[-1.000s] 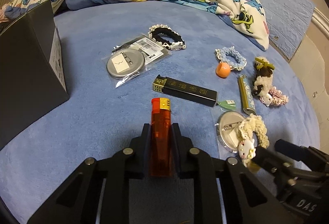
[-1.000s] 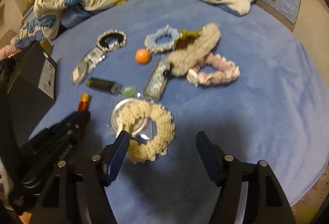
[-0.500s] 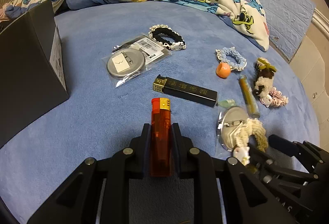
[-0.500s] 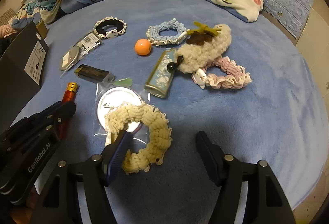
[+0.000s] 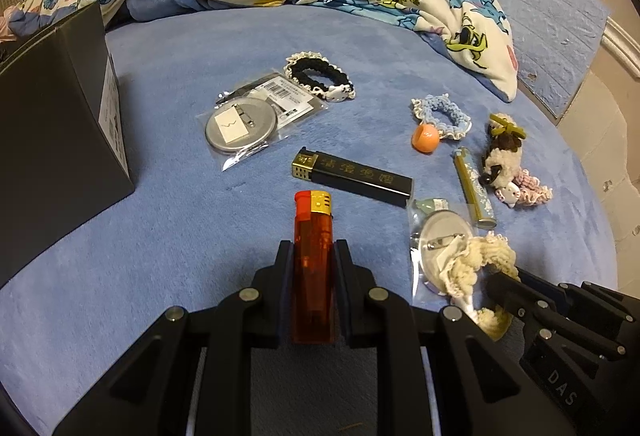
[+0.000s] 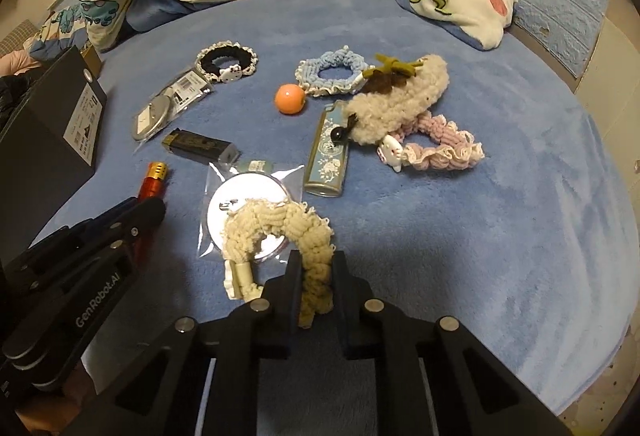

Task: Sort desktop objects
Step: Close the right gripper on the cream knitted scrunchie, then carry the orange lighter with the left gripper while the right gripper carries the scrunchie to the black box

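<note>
My left gripper (image 5: pixel 313 256) is shut on an orange lighter (image 5: pixel 313 236), its gold cap pointing forward over the blue blanket (image 5: pixel 180 220). It also shows in the right wrist view (image 6: pixel 152 180). My right gripper (image 6: pixel 316 264) is shut on a cream knitted scrunchie (image 6: pixel 280 228), which lies over a bagged round badge (image 6: pixel 244 200). In the left wrist view the scrunchie (image 5: pixel 476 264) sits at the right, with the right gripper's fingers (image 5: pixel 508 286) on it.
On the blanket lie a black lighter (image 5: pixel 352 176), a blue patterned lighter (image 6: pixel 326 152), an orange ball (image 6: pixel 289 99), a light blue scrunchie (image 6: pixel 332 72), a black scrunchie (image 6: pixel 226 62), a pink scrunchie (image 6: pixel 444 152), a fluffy cream hair piece (image 6: pixel 400 100), another bagged badge (image 5: pixel 242 126). A black box (image 5: pixel 52 140) stands left.
My right gripper was open around the cream scrunchie and has now closed on it. My left gripper holds the orange lighter unchanged.
</note>
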